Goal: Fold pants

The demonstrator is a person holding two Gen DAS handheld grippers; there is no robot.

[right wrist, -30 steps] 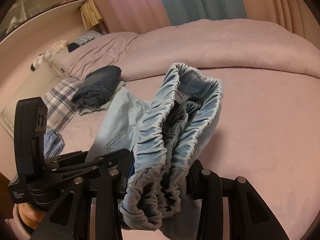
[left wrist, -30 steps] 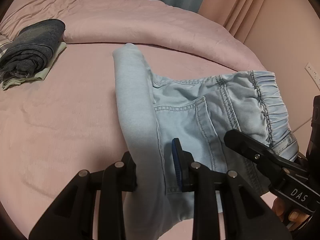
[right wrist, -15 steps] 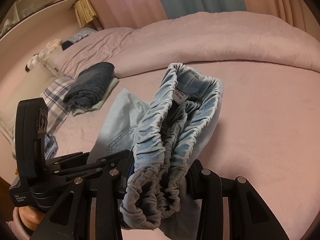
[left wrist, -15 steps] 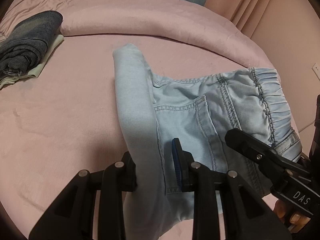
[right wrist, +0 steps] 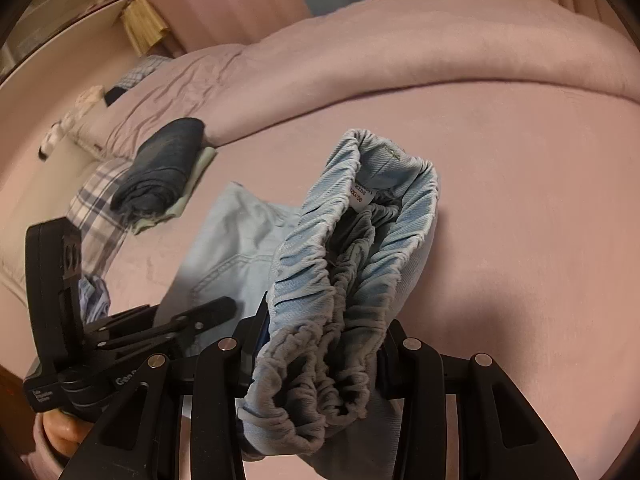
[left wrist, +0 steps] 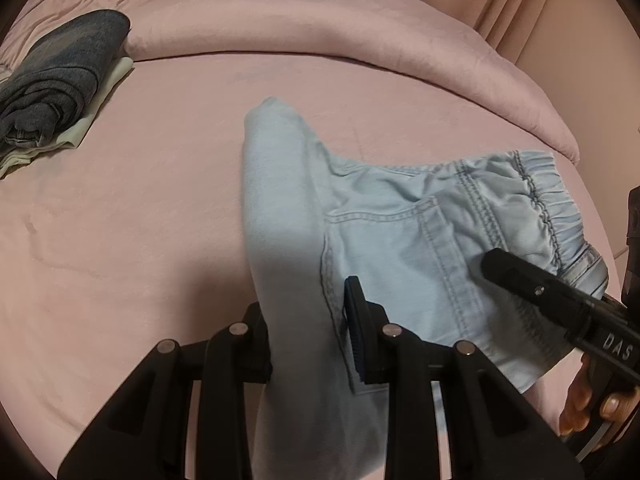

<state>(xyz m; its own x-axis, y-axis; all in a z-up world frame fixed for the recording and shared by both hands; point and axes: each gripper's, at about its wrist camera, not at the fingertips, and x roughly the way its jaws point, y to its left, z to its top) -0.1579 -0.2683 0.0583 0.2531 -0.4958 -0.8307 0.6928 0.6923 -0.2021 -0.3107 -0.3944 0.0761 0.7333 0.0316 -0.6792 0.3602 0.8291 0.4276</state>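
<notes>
pants [left wrist: 392,240] pale blue denim, bed [left wrist: 140,208] sheet dusty pink, folded jeans [left wrist: 56,84] dark blue, pillow [right wrist: 96,204] plaid, fingers [left wrist: 356,344] black

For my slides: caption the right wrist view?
Right claw shut on light-blue pants' bunched elastic waistband above the pink bed.
</notes>
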